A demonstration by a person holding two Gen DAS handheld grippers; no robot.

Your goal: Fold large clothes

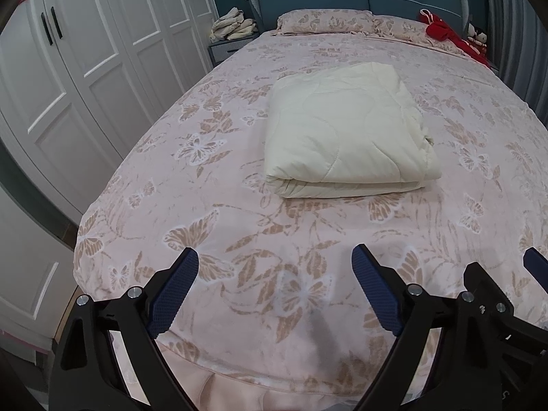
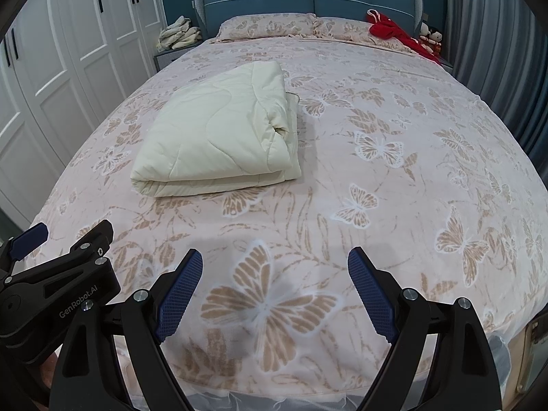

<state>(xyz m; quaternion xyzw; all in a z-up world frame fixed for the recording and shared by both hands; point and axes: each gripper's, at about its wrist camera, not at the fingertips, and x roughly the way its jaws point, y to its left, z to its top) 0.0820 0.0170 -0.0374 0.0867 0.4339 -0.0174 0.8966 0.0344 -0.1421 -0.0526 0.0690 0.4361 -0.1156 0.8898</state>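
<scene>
Folding looks finished, or very nearly, as far as these views show: the cream quilted comforter (image 1: 346,130) lies as a compact, squared bundle of several layers in the middle of the pink butterfly-print bed cover (image 1: 239,226), its rounded fold facing you and its stacked loose edges along the side toward your right. Your left gripper (image 1: 275,281) is spread wide and holds nothing; it hovers over the foot of the bed, well apart from the bundle. Your right gripper (image 2: 275,282) is likewise spread and bare, just beside the left one, also short of the comforter (image 2: 219,130).

What may be left is small. One corner on the layered side gapes a little, so you could tuck it or press the stack flat. Nothing else on the cover seems to wait for folding; whether the red garment (image 2: 394,30) by the floral pillows (image 2: 270,25) belongs to the job, you cannot tell from here.
</scene>
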